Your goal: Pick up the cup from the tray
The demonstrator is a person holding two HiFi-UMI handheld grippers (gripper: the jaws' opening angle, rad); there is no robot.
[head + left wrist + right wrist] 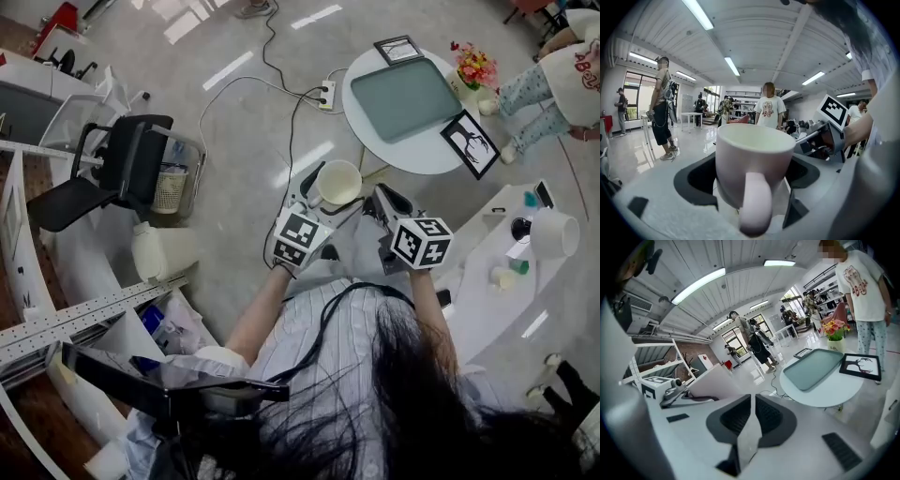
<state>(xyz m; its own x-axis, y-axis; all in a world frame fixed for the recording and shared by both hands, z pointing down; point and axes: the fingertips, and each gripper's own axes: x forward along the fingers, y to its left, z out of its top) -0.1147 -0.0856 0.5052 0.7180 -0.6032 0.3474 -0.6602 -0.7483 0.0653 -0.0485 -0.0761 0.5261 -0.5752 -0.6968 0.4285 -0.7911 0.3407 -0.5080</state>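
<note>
A white cup [338, 182] is held up in the air by my left gripper [322, 199], well off the grey-green tray [405, 98]. In the left gripper view the cup [754, 161] fills the space between the jaws, upright, its handle [754, 206] pointing back at the camera. My right gripper [386, 201] hovers just right of the cup, shut with nothing in it; its jaws meet in the right gripper view [752, 404]. The tray [813, 368] lies bare on the round white table [825, 392].
On the round table [375, 131] lie two black picture frames [469, 142] [397, 49] and a flower pot [476, 67]. A person [562, 84] stands beside it. A power strip [327, 94] with cables lies on the floor. An office chair [122, 169] stands at the left; a white counter [506, 272] at the right.
</note>
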